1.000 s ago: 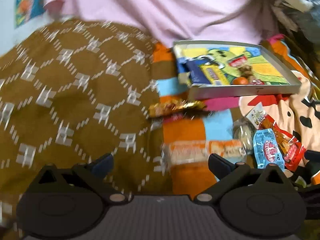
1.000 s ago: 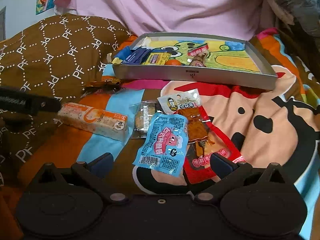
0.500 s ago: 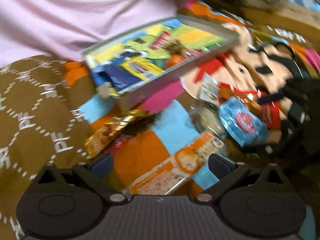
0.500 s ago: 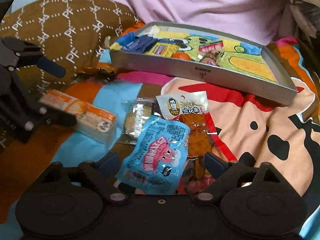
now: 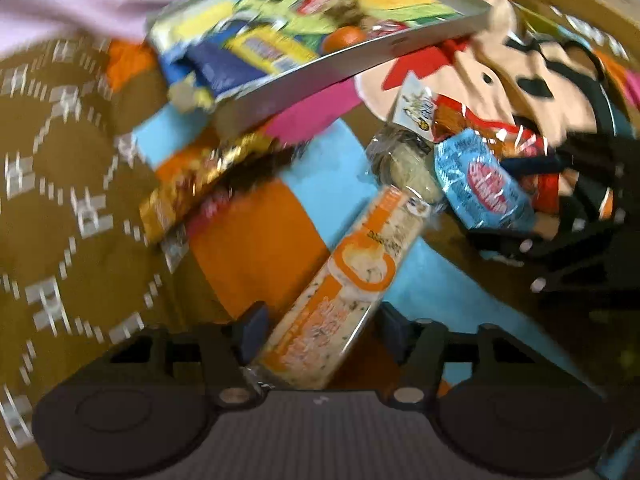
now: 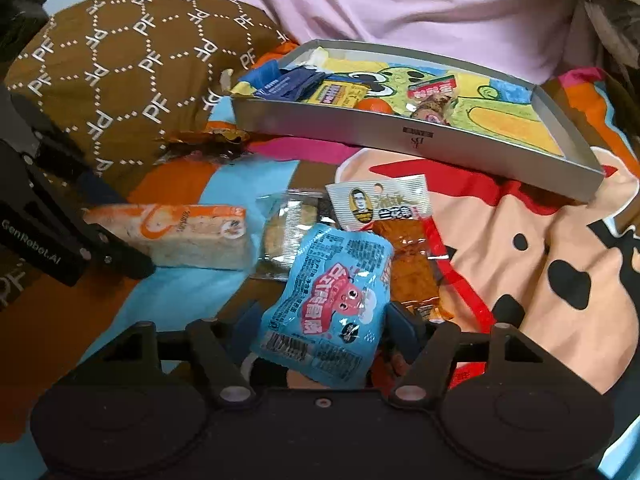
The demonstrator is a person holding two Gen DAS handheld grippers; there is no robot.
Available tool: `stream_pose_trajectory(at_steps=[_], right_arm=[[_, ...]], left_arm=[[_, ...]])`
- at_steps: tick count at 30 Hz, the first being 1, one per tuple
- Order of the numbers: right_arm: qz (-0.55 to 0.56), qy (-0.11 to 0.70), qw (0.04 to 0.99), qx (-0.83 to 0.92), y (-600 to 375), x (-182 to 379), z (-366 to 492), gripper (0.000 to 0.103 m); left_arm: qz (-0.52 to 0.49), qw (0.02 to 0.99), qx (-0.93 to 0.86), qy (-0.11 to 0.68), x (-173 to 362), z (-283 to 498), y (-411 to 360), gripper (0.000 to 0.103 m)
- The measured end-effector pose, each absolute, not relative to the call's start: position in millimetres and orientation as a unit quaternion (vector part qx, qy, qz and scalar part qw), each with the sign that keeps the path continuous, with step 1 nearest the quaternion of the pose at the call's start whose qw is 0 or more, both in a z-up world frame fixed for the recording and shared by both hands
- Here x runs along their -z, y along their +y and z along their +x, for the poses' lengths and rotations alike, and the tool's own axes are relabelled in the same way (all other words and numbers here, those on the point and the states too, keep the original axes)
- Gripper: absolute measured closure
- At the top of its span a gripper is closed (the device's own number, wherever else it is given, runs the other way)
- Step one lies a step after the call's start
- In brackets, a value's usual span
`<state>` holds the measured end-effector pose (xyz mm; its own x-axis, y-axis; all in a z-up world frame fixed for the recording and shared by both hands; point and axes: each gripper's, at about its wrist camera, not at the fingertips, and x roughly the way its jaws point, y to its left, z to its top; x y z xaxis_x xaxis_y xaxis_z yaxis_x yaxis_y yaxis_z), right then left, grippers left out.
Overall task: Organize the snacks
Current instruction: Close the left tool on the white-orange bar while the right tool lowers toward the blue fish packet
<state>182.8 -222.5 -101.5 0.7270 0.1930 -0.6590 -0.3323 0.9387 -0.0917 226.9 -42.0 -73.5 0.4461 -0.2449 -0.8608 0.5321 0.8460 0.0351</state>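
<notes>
A long orange-and-white snack packet [image 5: 360, 264] lies on the colourful bedspread. Its near end sits between the fingers of my left gripper [image 5: 324, 330], whose jaws are closing with the pads against the packet's sides. In the right wrist view the left gripper [image 6: 128, 232] straddles that packet's [image 6: 188, 232] left end. A blue snack packet [image 6: 332, 300] bulges between the fingers of my right gripper [image 6: 324, 318], whose jaws are also closing on it. Behind both stands a grey tray [image 6: 400, 132] holding several snacks.
A clear biscuit packet [image 6: 288, 232] and a red spicy-strip packet [image 6: 408, 256] lie just past the blue one. A gold wrapper [image 6: 208, 140] rests by the tray's left corner. A brown patterned pillow [image 6: 120, 80] rises at the left, and pink cloth [image 6: 400, 0] hangs behind.
The left gripper swung right and rolled onto the orange packet, and its fingers drew in around it. The right gripper edged forward and its fingers narrowed around the blue packet.
</notes>
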Motion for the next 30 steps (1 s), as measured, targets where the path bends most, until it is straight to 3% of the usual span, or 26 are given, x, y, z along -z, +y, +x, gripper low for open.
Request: stream_pose_trajectory(at_steps=[8,14,18,20,30], right_arm=[[-0.097,0.345,0.92,-0.159,-225.7,99.0,179.7,0.034],[-0.098,0.341,0.924,-0.144,-216.7,100.8,192.3,0.023],[-0.131,0.337,0.924,-0.127,-206.0,111.4,193.6,0.022],[-0.144,0.33,0.925,-0.125,-203.3,113.5,190.6,0.033],[-0.101,0.356,0.919,-0.138,-210.9,107.1,175.1,0.047]], left_arm=[[0.025,0.847,0.181,0.5,78.3,203.4,-25.2,0.056],[0.021,0.846,0.167,0.506,77.5,209.0,-31.0,0.054],[0.015,0.847,0.161,0.507,79.8,221.5,-37.8,0.053],[0.011,0.847,0.156,0.508,81.2,224.6,-39.6,0.052],[-0.034,0.844,0.125,0.521,81.2,206.8,-36.5,0.062]])
